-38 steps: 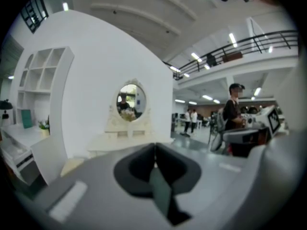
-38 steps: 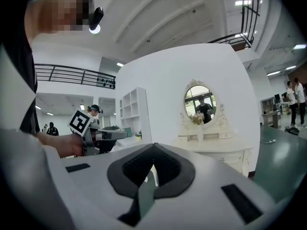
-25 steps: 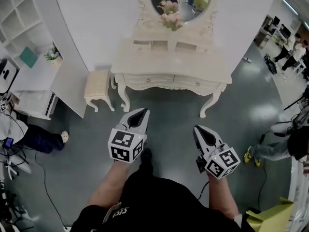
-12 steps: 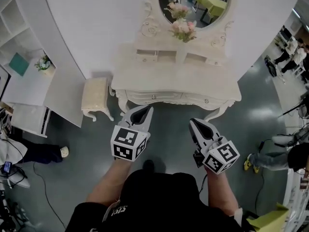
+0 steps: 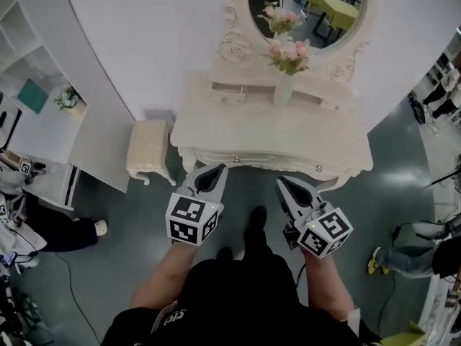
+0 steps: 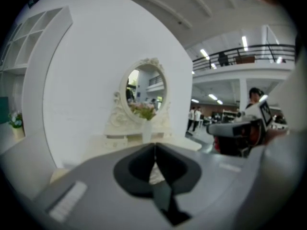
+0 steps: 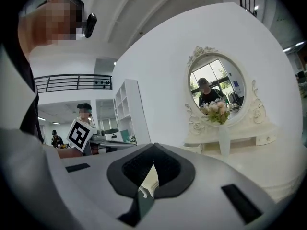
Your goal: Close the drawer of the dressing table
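Note:
The cream dressing table (image 5: 238, 132) stands against the white wall, with an oval mirror (image 5: 310, 6) and a vase of pink flowers (image 5: 288, 56) on it. On its raised back shelf, the small left drawer (image 5: 232, 92) looks pulled out a little. Two wider front drawers with knobs run along the front edge (image 5: 277, 163). My left gripper (image 5: 216, 169) and right gripper (image 5: 281, 182) are both shut and hold nothing. They point at the table's front edge without touching it. The left gripper view shows the mirror (image 6: 146, 92) beyond the left gripper (image 6: 154, 145). The right gripper (image 7: 153, 146) points the same way.
A cream stool (image 5: 148, 150) stands left of the table. White shelving (image 5: 36, 85) fills the far left, with a seated person (image 5: 29, 222) below it. Other people stand at the right (image 5: 414, 240). My dark shoe (image 5: 256, 218) is on the grey floor between the grippers.
I have stepped toward the dressing table with both grippers. It now sits lower and larger in the head view, and the gripper tips reach its front edge. Both grippers stayed shut.

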`<state>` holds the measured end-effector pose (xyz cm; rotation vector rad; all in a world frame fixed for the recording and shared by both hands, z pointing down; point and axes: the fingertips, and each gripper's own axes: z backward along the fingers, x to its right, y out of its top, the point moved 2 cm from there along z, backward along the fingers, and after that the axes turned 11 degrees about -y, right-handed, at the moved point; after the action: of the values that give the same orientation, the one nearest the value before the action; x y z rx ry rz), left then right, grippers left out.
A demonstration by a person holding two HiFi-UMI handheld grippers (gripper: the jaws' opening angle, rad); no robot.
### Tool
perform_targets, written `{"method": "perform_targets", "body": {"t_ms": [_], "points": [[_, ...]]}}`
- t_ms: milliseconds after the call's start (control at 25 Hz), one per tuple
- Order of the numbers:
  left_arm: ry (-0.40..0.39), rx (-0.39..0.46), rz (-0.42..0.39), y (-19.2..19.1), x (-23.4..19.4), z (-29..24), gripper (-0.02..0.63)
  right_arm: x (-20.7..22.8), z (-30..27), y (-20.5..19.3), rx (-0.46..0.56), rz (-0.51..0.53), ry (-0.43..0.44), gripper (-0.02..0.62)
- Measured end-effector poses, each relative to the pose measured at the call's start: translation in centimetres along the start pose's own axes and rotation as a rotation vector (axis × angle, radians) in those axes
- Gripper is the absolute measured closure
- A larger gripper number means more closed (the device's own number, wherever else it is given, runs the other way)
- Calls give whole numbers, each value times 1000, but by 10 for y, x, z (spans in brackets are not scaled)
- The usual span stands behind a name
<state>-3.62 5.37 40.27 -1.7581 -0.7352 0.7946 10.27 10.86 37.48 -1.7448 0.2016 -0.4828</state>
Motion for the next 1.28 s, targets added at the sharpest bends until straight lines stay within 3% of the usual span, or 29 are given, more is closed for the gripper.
{"method": "perform_targets", "body": {"t_ms": [200,480,680,920,1120,1280], "points": [[40,-26,4,10,-27,-50,594,39,-47,10,6,-8,75,601],[97,-28,1,46,-69,-135,595,138,-109,38,13,-9,77,601],[161,-28,43,62,-97,-173,595,181,-141,47,-34,-6,119,601],[214,-64,57,57,-132,-189,595,193,-182,35,-112,0,174,601],[196,-68,65,51,-165,-192,594,178,-216,32,-146,28,191,601],[168,-79,85,45,-193,-190,594,167,-238,35,-150,28,156,601]]}}
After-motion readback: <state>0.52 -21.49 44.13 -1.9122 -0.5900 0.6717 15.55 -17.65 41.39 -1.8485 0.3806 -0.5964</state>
